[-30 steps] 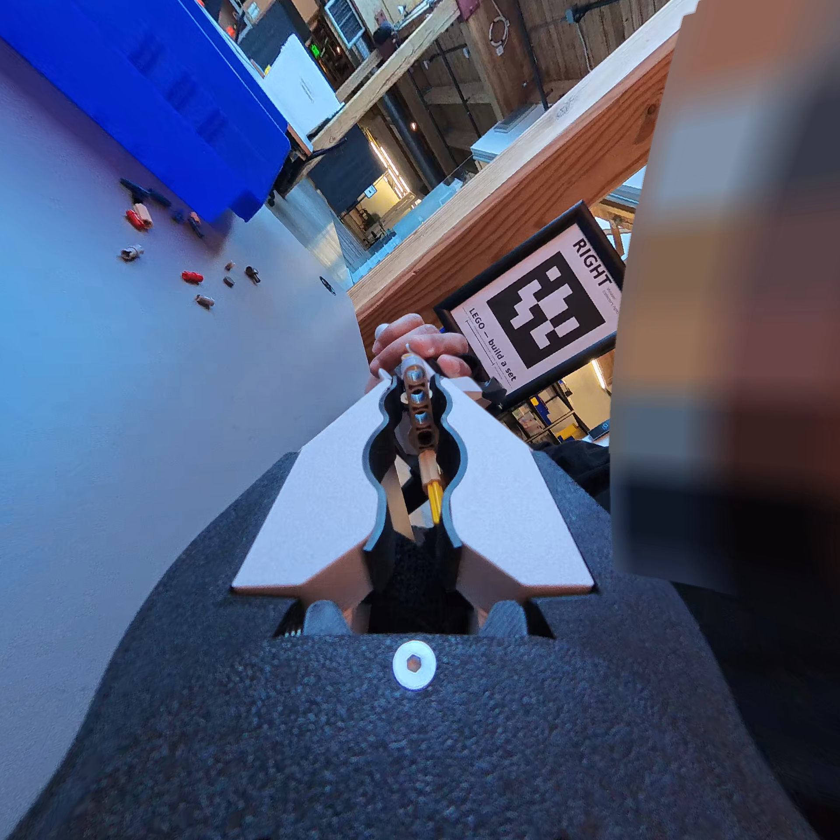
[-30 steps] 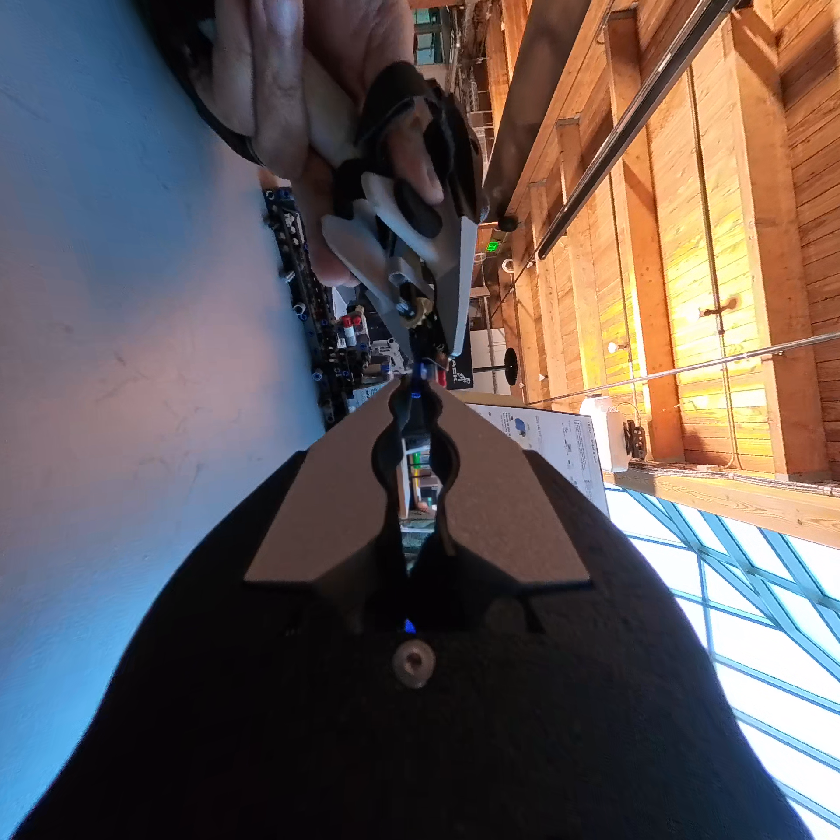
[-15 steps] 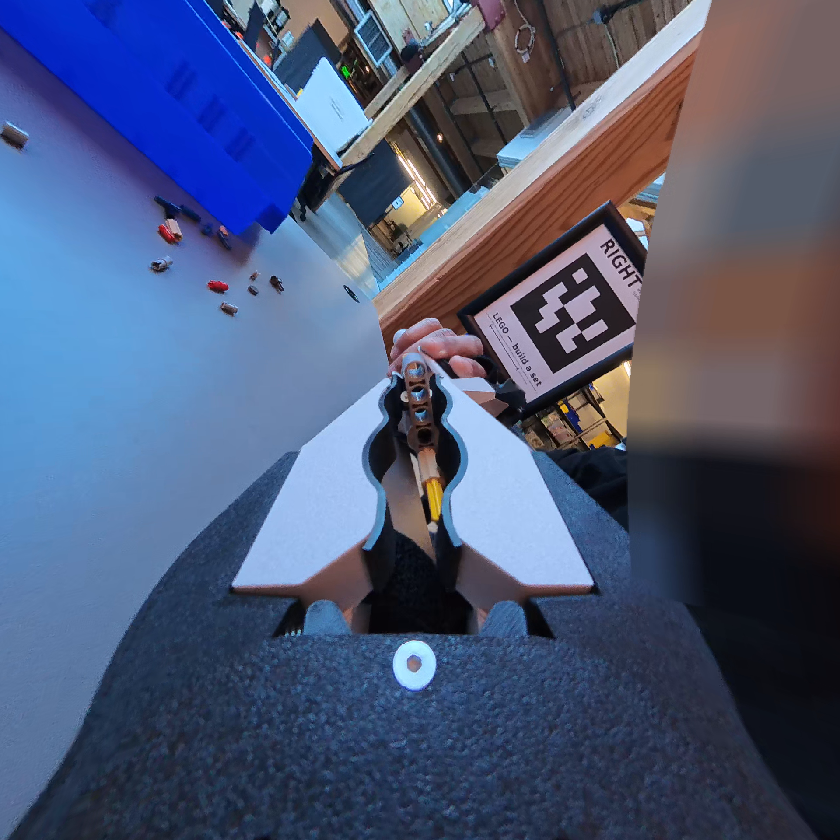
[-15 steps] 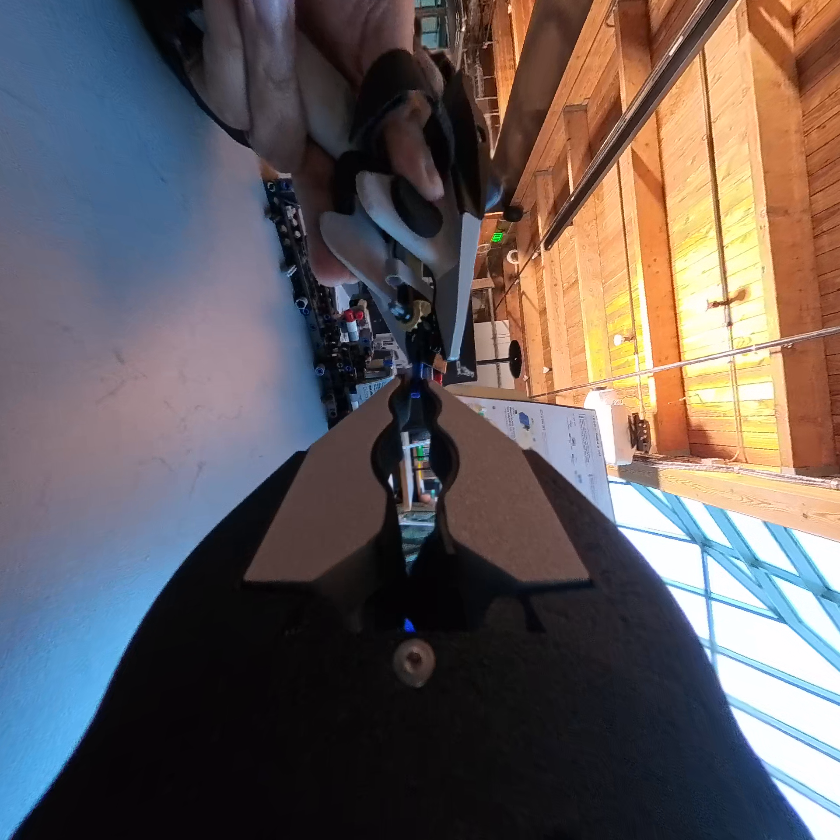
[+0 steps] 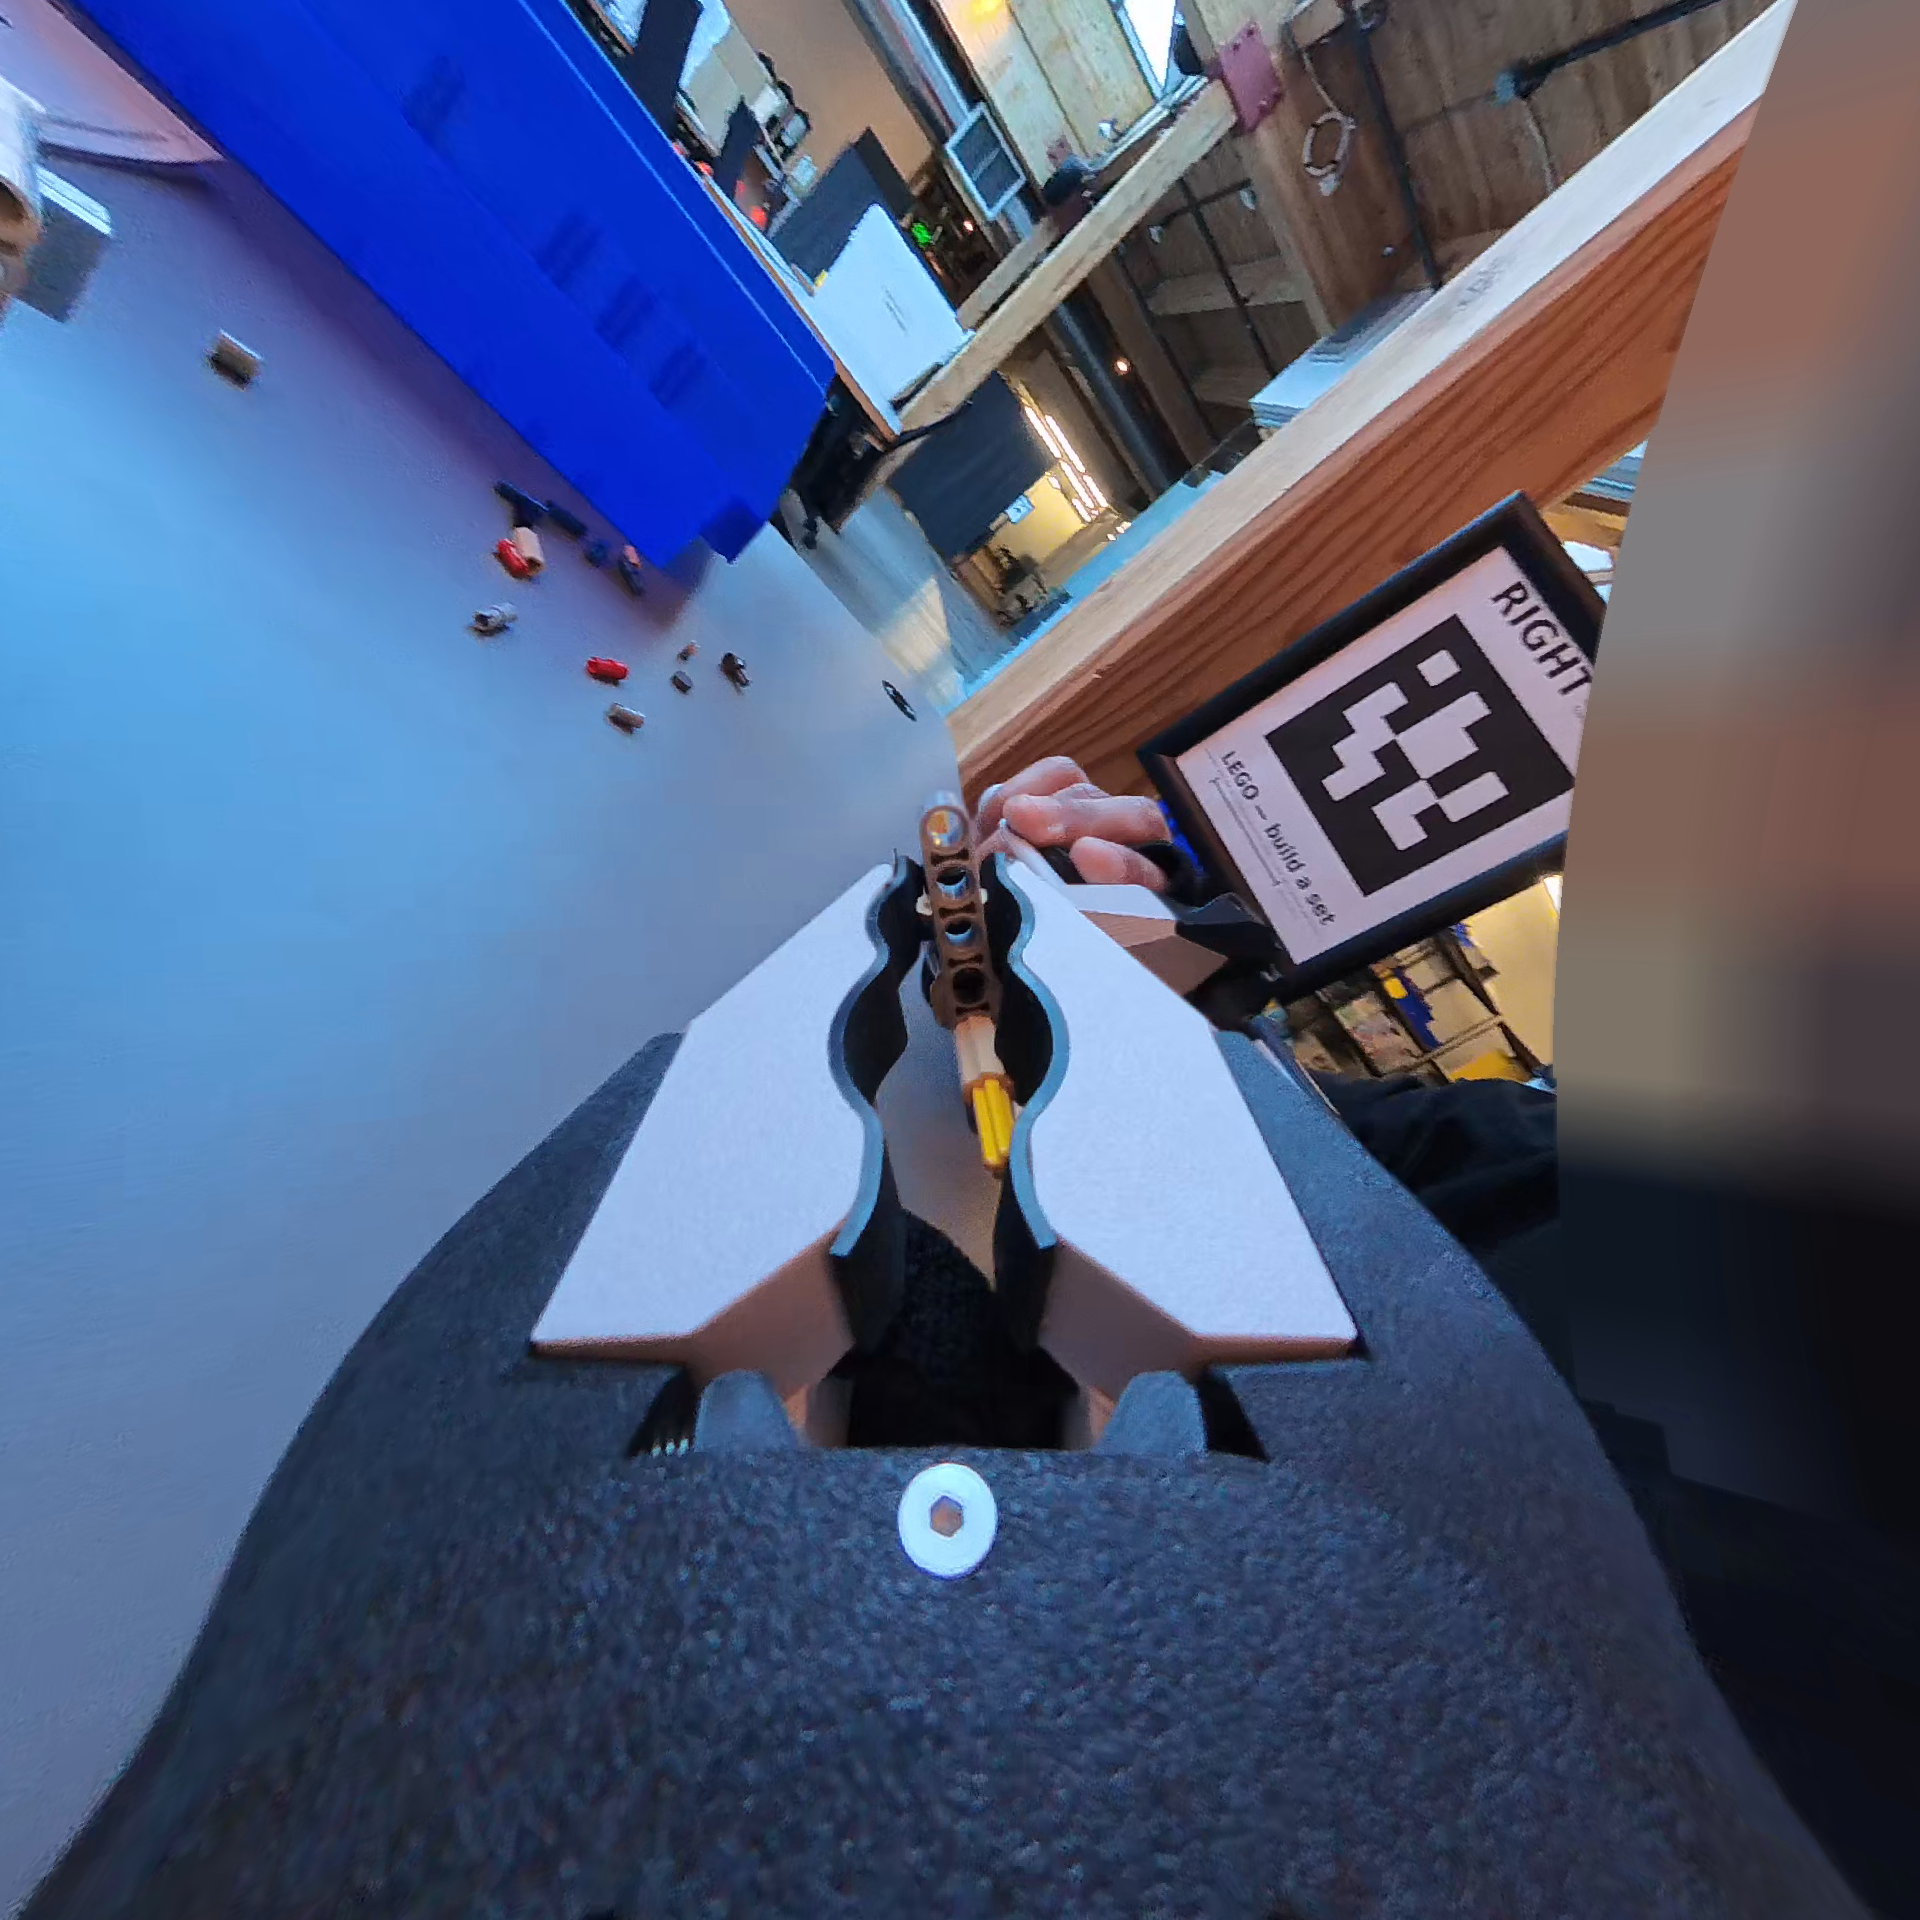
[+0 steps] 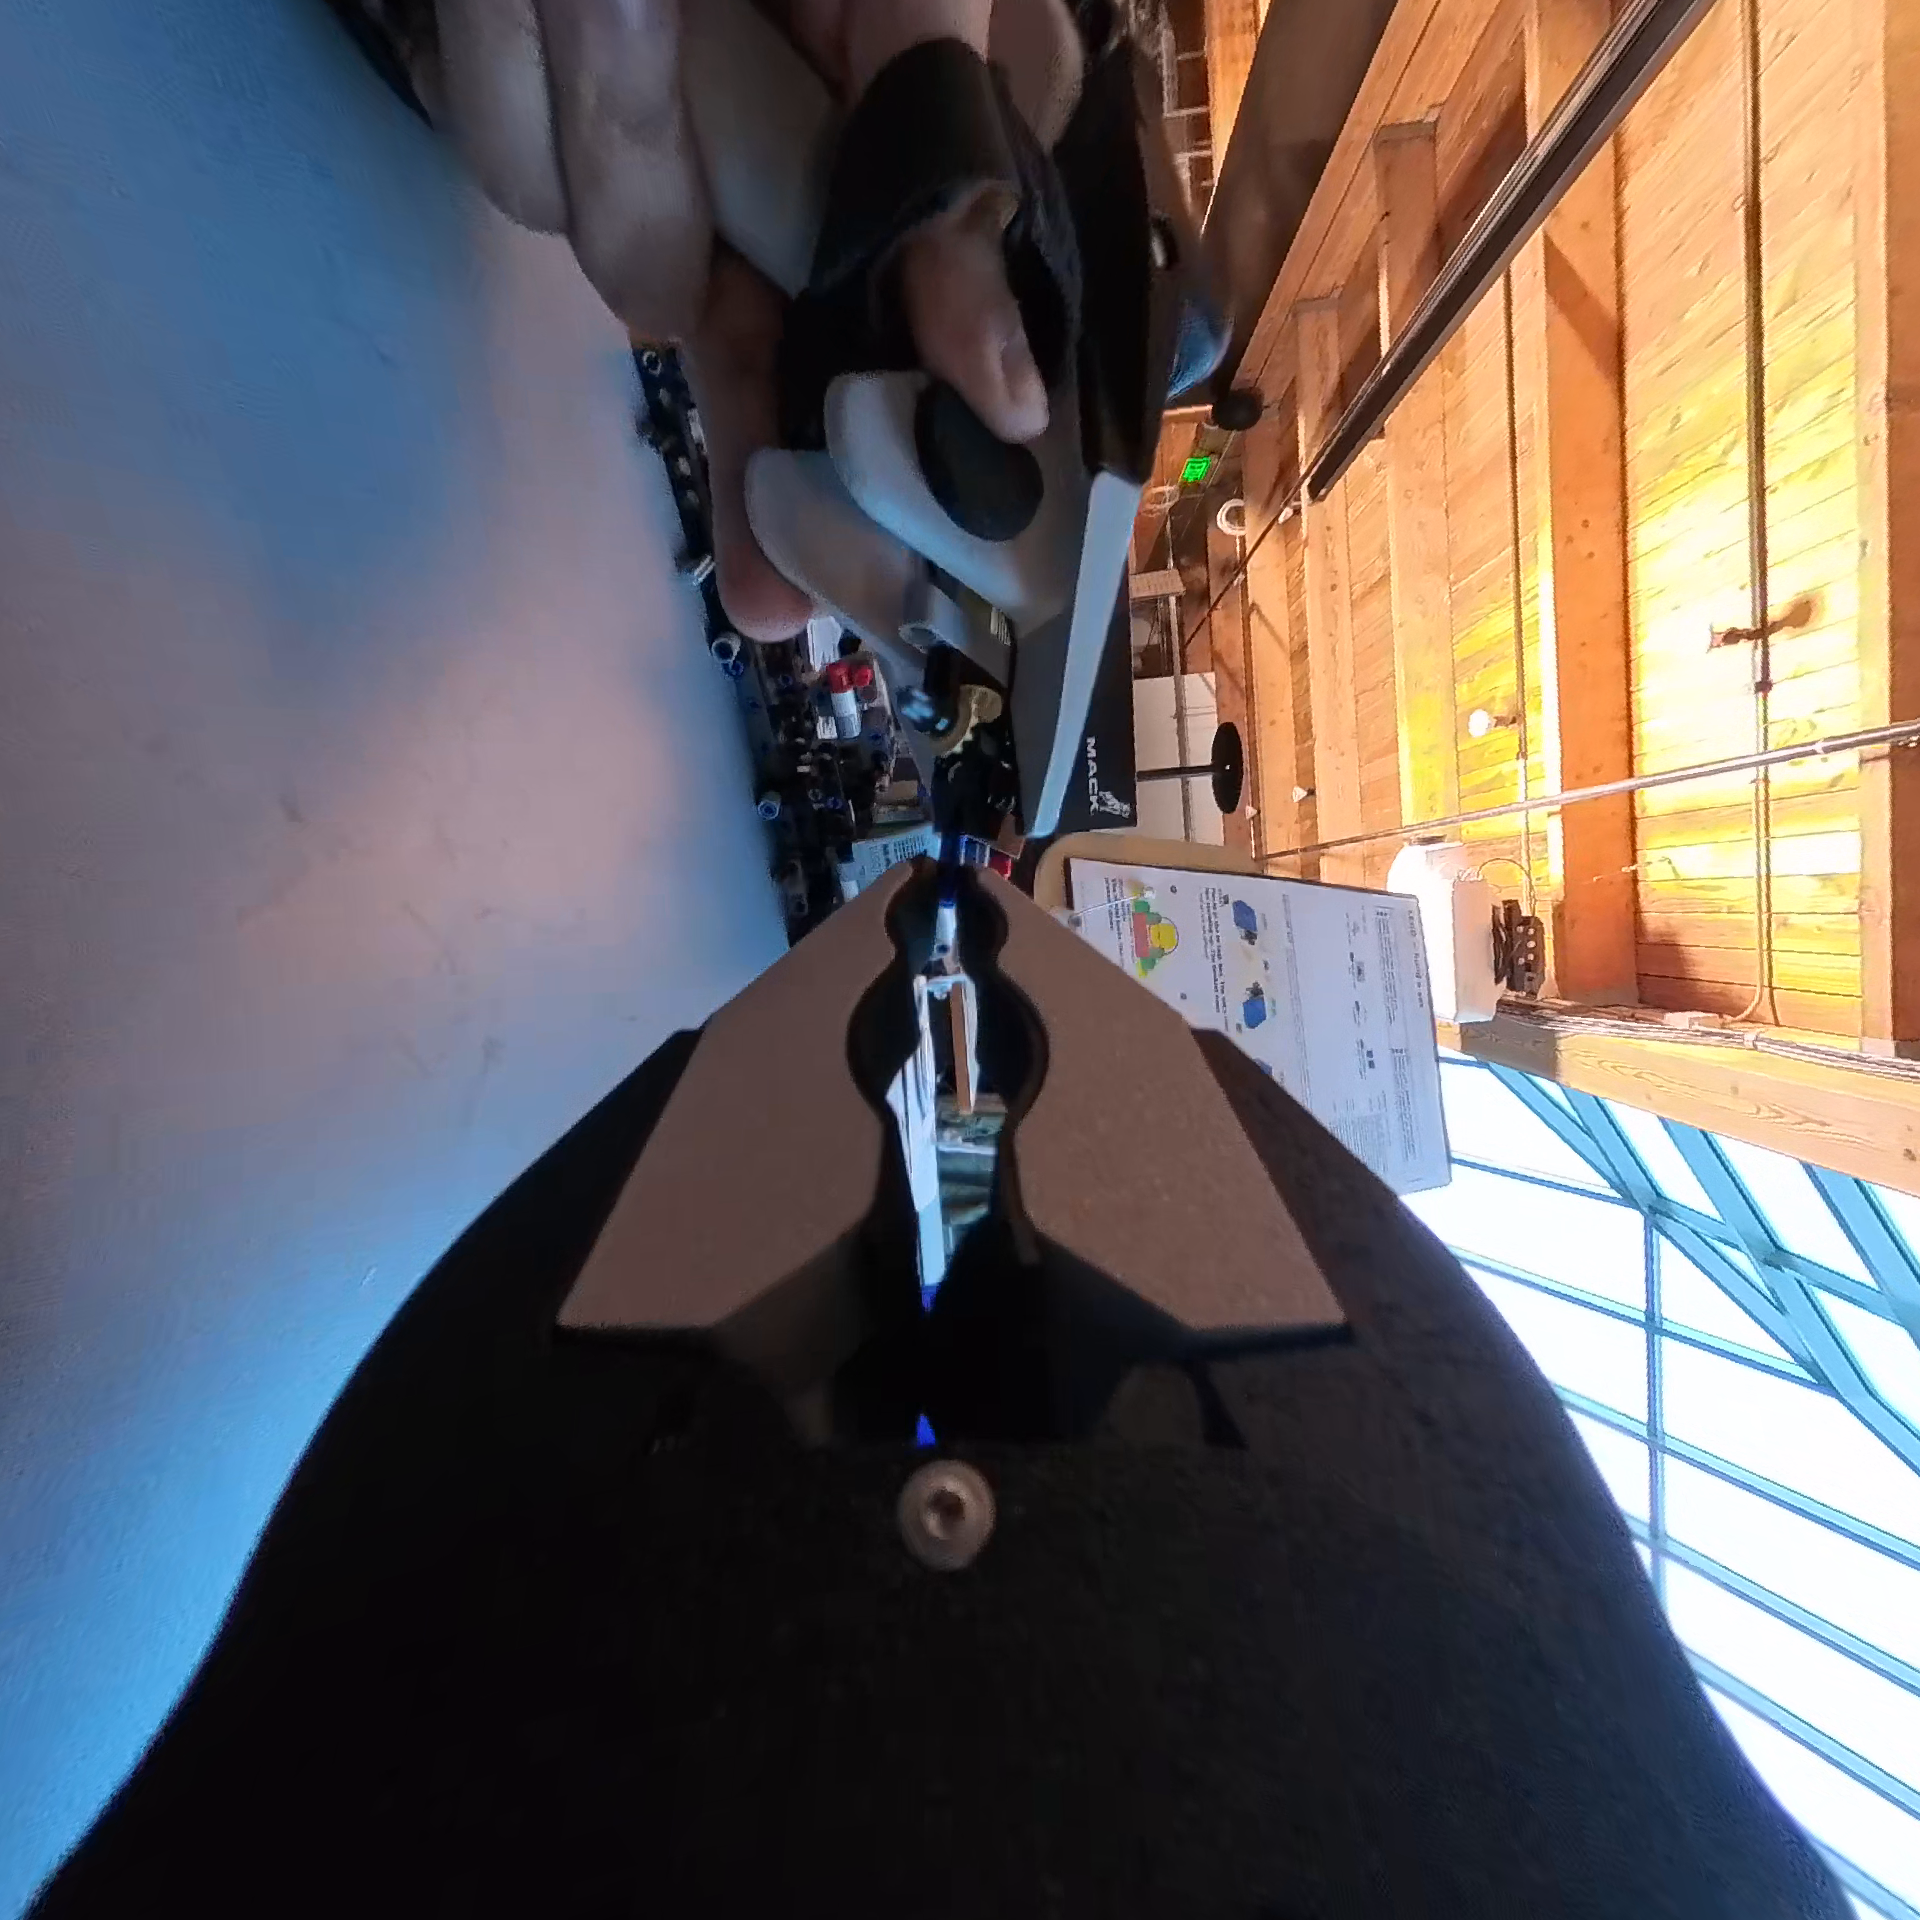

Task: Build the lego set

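1. timber beams and a grey table [image 5: 312, 987] lie beyond both tongs.
2. left gripper [image 5: 951, 904] is clamped on a brown holed beam [image 5: 958, 935] with a yellow axle [image 5: 989, 1117].
3. right gripper [image 6: 948, 883] pinches a small blue pin [image 6: 945, 914], tip near the beam ahead.
4. risk, i judge: slight misalignment could pop the pin loose.

Counter [image 5: 260, 987]: I see a pale, plain surface lit bluish. On it, at the far side, a blue bin [image 5: 540, 270]. Just beside the bin's near corner, I count scattered small pieces [image 5: 613, 665]: red, tan, dark blue and brown, lying loose and apart. One tan piece [image 5: 233, 360] lies alone farther left. In my right wrist view, a dark studded assembly [image 6: 800, 769] lies on the counter.
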`<state>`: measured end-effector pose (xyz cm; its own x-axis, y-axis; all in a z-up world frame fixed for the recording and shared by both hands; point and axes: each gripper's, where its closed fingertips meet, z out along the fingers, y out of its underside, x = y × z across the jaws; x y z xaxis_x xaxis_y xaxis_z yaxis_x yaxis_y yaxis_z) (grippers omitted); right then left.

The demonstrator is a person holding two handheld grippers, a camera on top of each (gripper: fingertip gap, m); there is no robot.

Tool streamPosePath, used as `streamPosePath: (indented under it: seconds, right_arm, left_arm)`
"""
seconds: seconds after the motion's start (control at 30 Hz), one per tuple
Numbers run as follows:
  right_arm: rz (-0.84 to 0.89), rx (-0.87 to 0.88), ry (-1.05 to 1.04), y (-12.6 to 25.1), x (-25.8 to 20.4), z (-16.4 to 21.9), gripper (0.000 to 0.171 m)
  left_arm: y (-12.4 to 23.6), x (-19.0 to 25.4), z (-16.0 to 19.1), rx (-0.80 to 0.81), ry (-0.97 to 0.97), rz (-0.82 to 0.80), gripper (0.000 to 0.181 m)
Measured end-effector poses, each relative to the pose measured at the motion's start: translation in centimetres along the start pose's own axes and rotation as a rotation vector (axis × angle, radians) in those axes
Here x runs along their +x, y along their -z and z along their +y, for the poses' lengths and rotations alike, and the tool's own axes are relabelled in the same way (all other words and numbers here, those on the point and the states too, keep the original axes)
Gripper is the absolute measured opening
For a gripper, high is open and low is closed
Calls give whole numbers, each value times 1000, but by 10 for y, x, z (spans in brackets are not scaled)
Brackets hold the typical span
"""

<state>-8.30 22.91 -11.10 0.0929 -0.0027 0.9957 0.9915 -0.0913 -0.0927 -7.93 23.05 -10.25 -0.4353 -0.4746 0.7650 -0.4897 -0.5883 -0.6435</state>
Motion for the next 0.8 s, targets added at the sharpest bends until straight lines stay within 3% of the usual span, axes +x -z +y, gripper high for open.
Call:
streamPosePath:
  seconds: [0.33, 0.57, 0.67, 0.73, 0.8]
  right_arm:
    - [-17, 12, -31, 0, -1, -3, 3]
    - [-6, 50, -346, 5, 9, 6, 12]
    - [-197, 143, -727, 14, 10, 3, 14]
    - [-373, 186, -1135, 9, 14, 8, 13]
    - [-578, 350, -1540, 10, 24, -1, 23]
  left_arm:
    - [-3, 0, 1, 7, -9, -19, 9]
    - [5, 3, -12, 48, -32, 37, 8]
    - [14, 7, -22, 84, -78, 71, 8]
    - [18, 15, -27, 110, -105, 128, 9]
    - [19, 21, -29, 120, -121, 179, 8]
